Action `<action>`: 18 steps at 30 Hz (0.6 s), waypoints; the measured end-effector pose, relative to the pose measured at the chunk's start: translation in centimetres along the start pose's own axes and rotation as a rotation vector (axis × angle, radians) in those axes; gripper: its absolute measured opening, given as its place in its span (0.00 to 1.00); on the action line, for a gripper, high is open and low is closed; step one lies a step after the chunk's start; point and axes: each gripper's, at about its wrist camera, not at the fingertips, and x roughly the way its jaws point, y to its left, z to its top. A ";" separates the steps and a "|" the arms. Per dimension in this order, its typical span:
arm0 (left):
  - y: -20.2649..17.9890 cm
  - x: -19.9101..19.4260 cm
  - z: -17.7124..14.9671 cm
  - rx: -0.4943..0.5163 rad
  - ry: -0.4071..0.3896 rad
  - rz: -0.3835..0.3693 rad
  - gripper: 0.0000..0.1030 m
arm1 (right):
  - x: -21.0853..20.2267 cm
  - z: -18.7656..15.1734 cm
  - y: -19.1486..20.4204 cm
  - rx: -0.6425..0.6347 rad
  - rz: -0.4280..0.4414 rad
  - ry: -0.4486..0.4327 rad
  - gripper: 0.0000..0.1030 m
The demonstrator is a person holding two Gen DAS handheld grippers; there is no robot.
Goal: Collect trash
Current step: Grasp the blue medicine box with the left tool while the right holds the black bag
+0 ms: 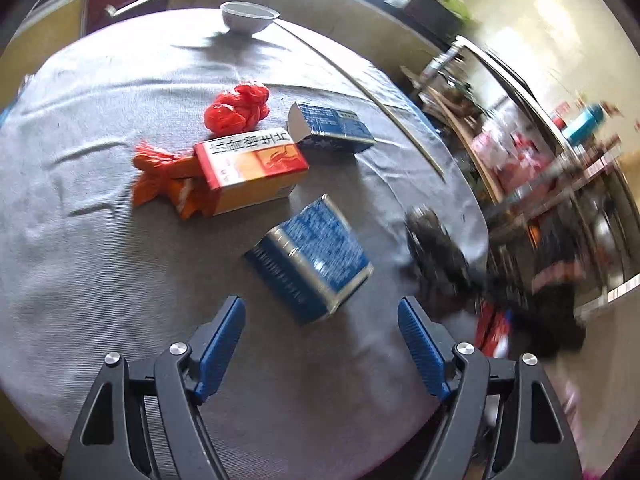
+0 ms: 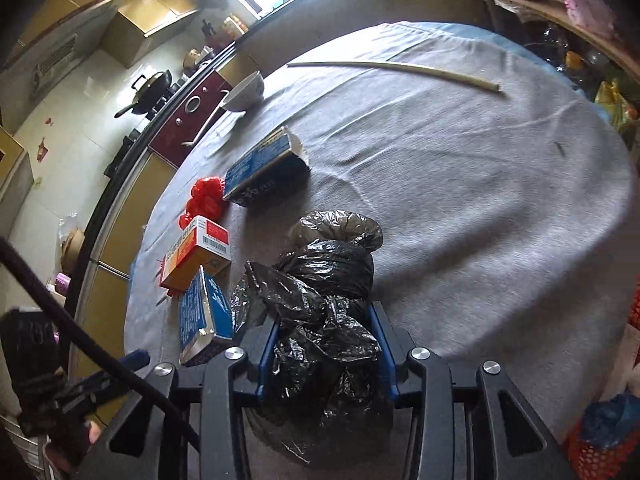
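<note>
Looking along the right gripper [image 2: 326, 344], we see its blue fingers [image 2: 267, 354] closed in on a crumpled black plastic bag [image 2: 328, 300], the pads pressing its glossy, wrinkled folds from both sides. The bag is knotted into lumps, with a thinner, brownish translucent bulge at its far end, and it lies on the grey cloth of the counter [image 2: 480, 200] at the near edge.

Just to the left of the bag a blue carton [image 2: 204, 316] stands tilted on its edge, covered in white print. Beyond it lies an orange and white box [image 2: 196, 252] with a barcode on its end, then a scrunched red plastic bag [image 2: 204, 198], and a second blue carton [image 2: 264, 168] with its flap open. A white bowl [image 2: 244, 92] sits farther back, and a long pale stick [image 2: 400, 68] lies across the far side of the cloth.

From the left wrist view, we find the left gripper [image 1: 322, 348] with its fingers [image 1: 222, 344] spread wide and holding nothing, hovering just short of the tilted blue carton. An orange wrapper [image 1: 160, 178] lies crumpled against the orange and white box. The black bag appears there only as a dark blur at the right edge of the counter.
</note>
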 end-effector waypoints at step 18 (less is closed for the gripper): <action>-0.5 7.0 2.2 -0.246 0.113 0.177 0.74 | -1.2 -1.7 -2.2 0.052 0.092 -0.021 0.42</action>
